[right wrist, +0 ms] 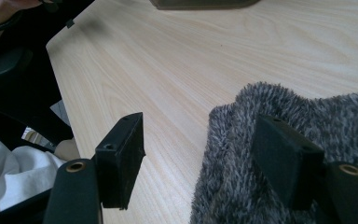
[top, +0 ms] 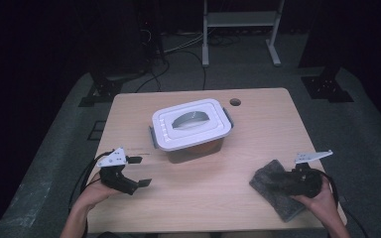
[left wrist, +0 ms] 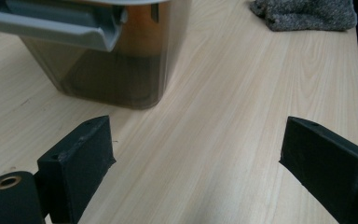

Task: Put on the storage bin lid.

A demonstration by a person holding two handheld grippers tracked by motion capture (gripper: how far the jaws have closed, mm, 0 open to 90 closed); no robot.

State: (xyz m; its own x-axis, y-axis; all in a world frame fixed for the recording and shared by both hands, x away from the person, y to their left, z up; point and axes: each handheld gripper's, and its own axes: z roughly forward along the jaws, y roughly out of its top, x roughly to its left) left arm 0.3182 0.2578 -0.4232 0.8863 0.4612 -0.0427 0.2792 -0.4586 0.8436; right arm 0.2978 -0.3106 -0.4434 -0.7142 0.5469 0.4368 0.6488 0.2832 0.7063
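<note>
1. Two grippers are seen with jaws spread, nothing clamped: left gripper (top: 139, 171), right gripper (right wrist: 198, 156).
2. Grey cloth (top: 278, 191) lies at the table's (top: 258, 124) near right corner, one right jaw resting on it.
3. Lidded box (top: 191, 130) sits mid-table, judged untouched; the grasp is judged still pending.

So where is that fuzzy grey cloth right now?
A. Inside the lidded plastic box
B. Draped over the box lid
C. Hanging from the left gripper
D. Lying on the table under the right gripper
D: the grey cloth lies flat on the table at the near right, with the right gripper over its edge, jaws open and one above the fabric, well apart from the closed box.
</note>
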